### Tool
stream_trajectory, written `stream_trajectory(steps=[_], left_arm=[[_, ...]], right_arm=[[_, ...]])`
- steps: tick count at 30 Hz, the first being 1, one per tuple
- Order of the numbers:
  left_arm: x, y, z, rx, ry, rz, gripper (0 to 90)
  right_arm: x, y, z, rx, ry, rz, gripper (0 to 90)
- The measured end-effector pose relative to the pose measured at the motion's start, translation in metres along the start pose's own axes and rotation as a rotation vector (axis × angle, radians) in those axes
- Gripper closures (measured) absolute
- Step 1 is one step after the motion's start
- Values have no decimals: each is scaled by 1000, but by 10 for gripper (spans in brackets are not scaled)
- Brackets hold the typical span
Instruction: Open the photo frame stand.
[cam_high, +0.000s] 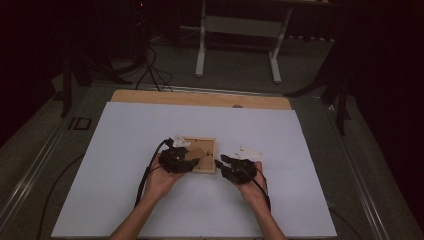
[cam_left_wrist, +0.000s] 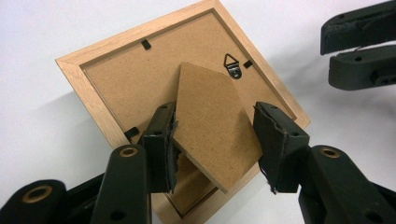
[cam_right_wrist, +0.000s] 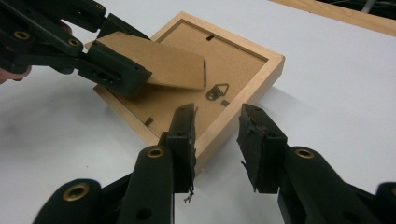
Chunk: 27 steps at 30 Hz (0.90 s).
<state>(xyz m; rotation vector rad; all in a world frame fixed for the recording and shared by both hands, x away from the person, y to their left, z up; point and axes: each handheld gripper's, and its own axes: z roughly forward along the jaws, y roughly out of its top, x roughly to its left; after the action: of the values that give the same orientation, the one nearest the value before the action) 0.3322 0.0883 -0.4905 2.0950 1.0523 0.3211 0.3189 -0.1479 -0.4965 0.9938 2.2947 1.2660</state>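
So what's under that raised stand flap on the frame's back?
Under the stand flap lies the brown backing board, with a metal hanger and black clips beside it. The board beneath the flap's hinged end is covered.

White sheet (cam_high: 150, 200) over wooden tabletop (cam_high: 200, 97); beyond, white desk legs (cam_high: 200, 50) and floor cables (cam_high: 150, 70).

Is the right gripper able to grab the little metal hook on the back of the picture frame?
Probably yes. The right gripper is open, just beside the frame's edge, and the metal hanger lies bare ahead. The raised cardboard stand sits off to one side.
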Motion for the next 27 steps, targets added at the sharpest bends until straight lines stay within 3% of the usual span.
stream_trajectory(steps=[17,27], left_arm=[[-14,-15,-7,-70,61,80,526],[-20,-23,-9,-100,93,124,525]], right_arm=[[-10,14,-16,-28,-13,7,625],[-10,31,-11,-37,8,0,602]])
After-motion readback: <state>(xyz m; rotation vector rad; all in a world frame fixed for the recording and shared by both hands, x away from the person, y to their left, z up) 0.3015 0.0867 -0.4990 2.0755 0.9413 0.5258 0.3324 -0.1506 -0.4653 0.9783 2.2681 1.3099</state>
